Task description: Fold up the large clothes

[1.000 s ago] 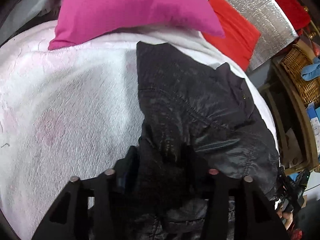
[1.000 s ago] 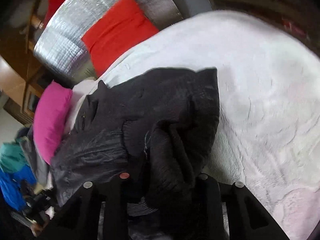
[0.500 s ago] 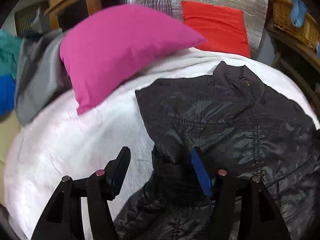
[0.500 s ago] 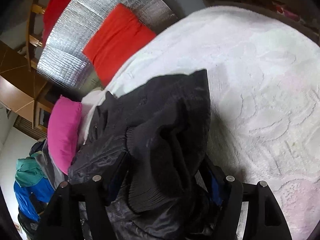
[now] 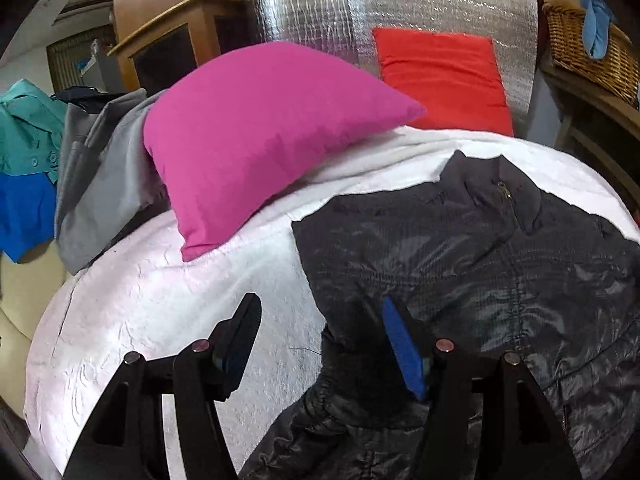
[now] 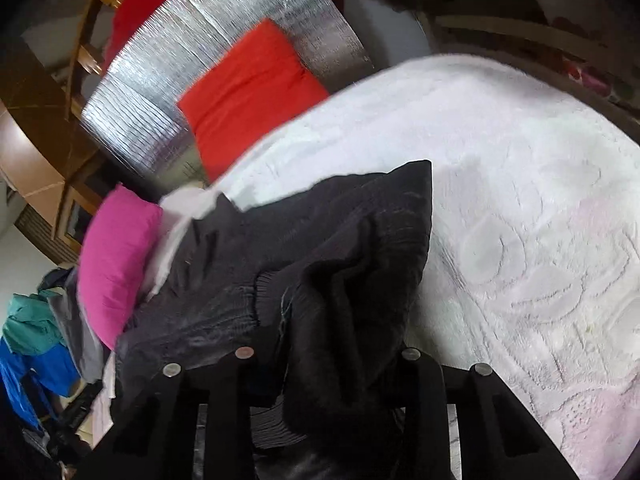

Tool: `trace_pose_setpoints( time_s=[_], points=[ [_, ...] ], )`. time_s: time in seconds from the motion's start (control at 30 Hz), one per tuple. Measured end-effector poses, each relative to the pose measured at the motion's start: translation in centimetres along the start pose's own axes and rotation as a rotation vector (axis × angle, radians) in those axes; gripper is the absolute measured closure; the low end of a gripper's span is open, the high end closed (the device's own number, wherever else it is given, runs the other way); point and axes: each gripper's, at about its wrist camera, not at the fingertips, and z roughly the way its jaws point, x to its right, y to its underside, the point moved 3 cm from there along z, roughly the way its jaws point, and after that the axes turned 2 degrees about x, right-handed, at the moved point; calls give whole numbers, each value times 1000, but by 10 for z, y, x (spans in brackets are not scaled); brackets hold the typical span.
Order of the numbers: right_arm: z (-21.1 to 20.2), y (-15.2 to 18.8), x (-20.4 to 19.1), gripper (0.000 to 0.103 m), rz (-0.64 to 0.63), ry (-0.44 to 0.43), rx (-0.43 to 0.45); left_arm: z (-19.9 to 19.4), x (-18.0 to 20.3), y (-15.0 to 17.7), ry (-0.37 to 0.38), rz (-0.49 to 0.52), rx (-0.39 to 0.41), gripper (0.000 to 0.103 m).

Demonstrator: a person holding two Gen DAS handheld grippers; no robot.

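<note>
We are folding the black jacket [image 5: 480,264] lying on the white bedspread [image 5: 160,300]: our left gripper [image 5: 320,344] is now hanging open above the sleeve it dropped, while our right gripper [image 6: 324,364] is closing on the bunched cuff between its jaws.

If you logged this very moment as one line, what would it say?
task: fold jacket | left gripper: open, jacket edge between fingers | right gripper: closing on jacket fabric | surface: white blanket
</note>
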Motion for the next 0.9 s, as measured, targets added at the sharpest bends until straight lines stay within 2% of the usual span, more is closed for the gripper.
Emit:
trace_pose_setpoints(
  time_s=[0.23,0.57,0.9],
  points=[
    [4,0,2,67,5,3,-12,-9,0,-3,-24,11,35,39],
    [5,0,3,67,18,0,-19,-30,-16,-12,-122,-8,122,39],
    [5,0,3,67,23,-2,-19,-35,-22,-14,-130,-20,139,39]
  ],
)
